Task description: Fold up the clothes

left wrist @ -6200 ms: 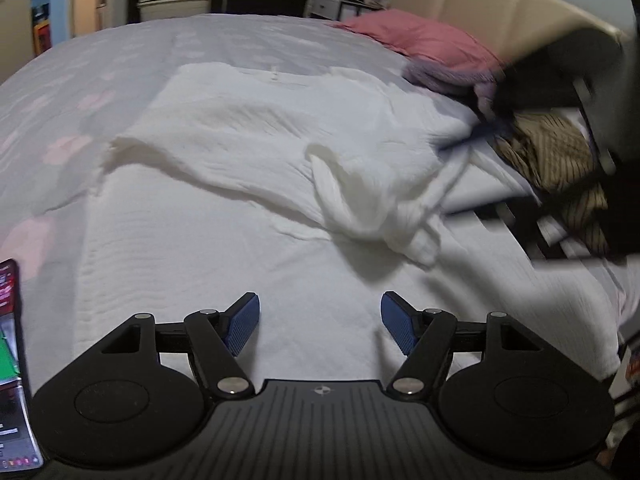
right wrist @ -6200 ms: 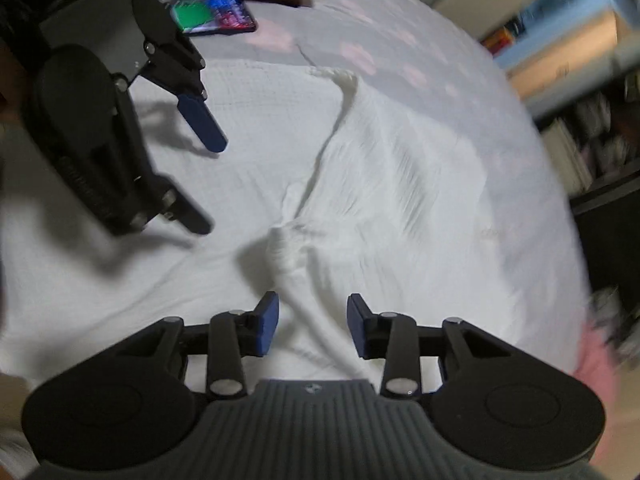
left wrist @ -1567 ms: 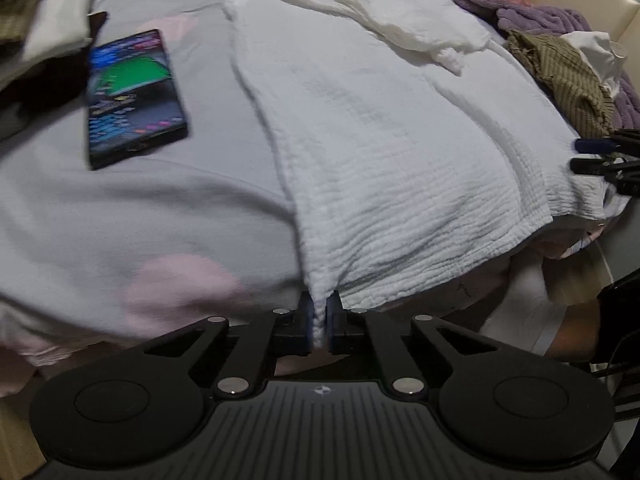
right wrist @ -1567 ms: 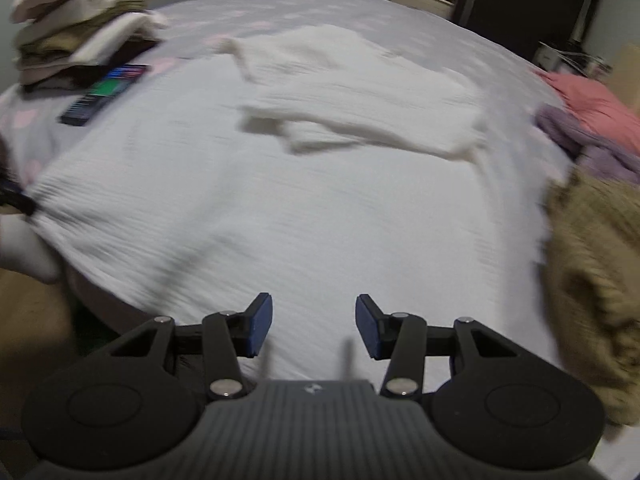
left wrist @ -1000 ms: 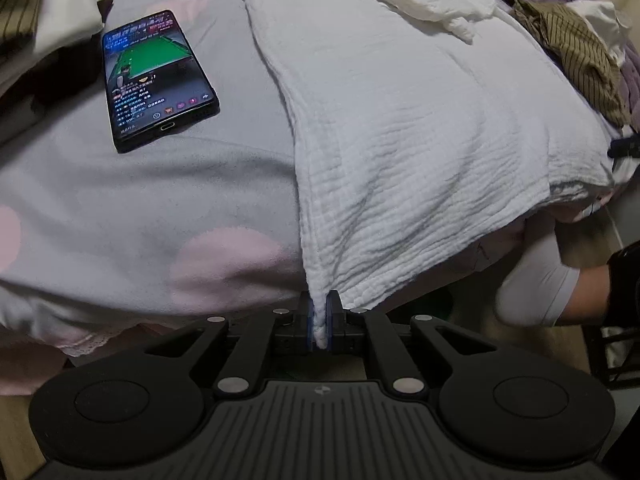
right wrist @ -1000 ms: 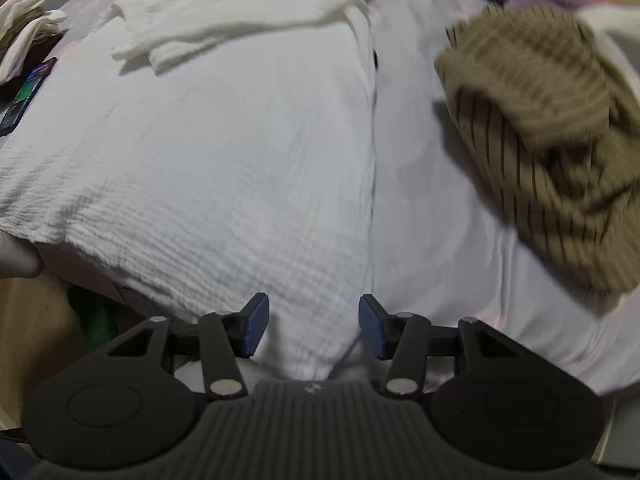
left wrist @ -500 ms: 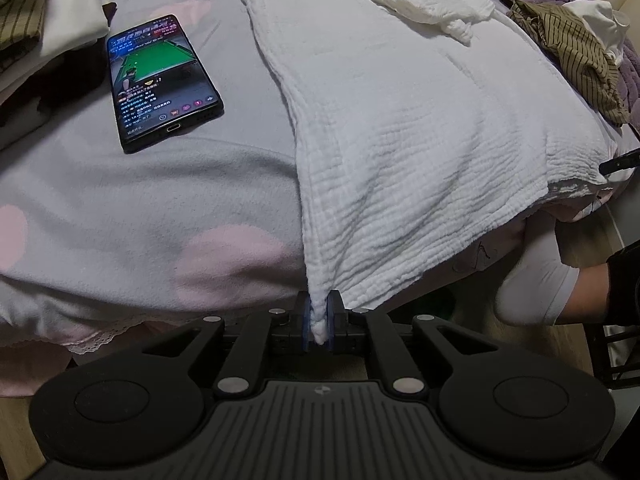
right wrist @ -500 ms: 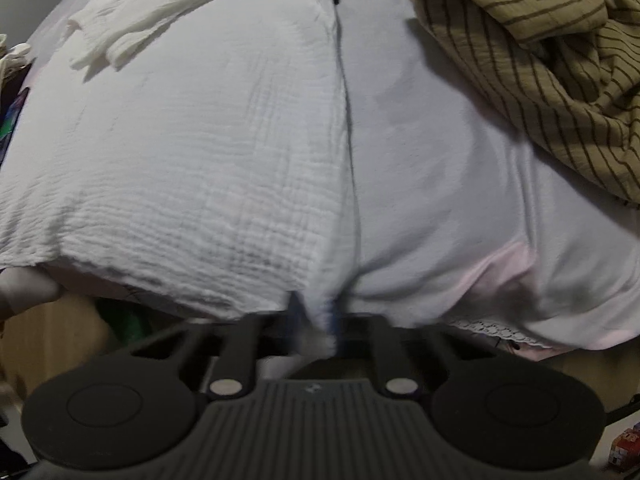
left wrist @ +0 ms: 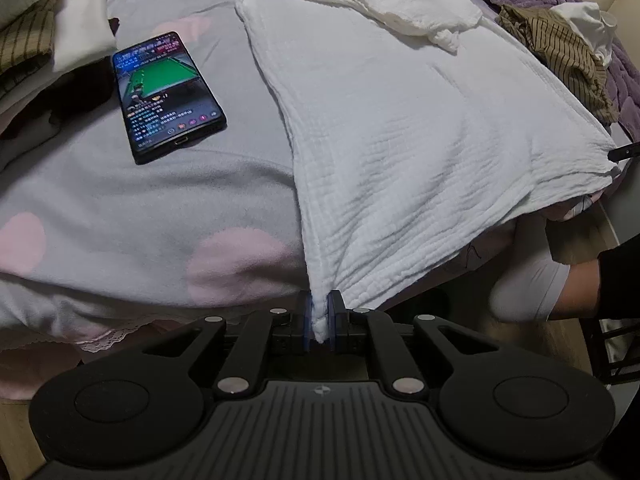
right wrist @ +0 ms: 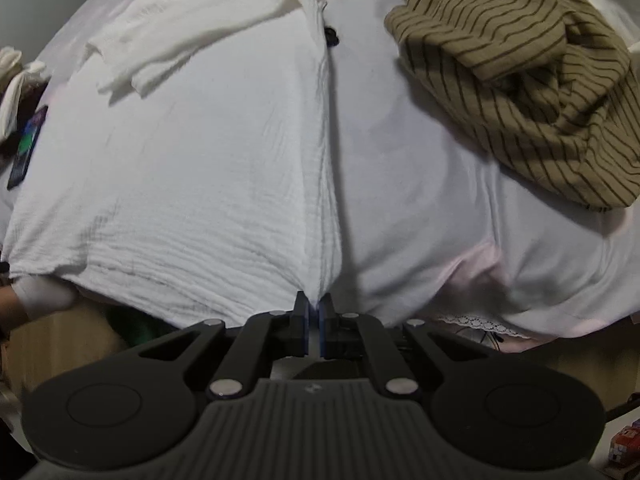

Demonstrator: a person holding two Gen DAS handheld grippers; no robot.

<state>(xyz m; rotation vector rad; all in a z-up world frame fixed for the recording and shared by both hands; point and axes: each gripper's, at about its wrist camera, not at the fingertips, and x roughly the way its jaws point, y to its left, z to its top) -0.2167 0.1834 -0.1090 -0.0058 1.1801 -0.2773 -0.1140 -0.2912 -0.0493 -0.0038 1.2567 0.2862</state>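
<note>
The right claw (right wrist: 314, 316), which stood wide a second ago, has now pinched shut on the near right corner of the white garment (left wrist: 400, 128), while the left claw (left wrist: 320, 318) stays clamped on the near left corner. With both corners at the foot of the bed (left wrist: 140, 208) held, the garment, lying flat with its sleeves laid across the far end, looks ready for a lengthwise fold. Only the left view shows the phone (left wrist: 166, 94) clearly; the right view shows the striped garment (right wrist: 520, 72) heaped beside it.
</note>
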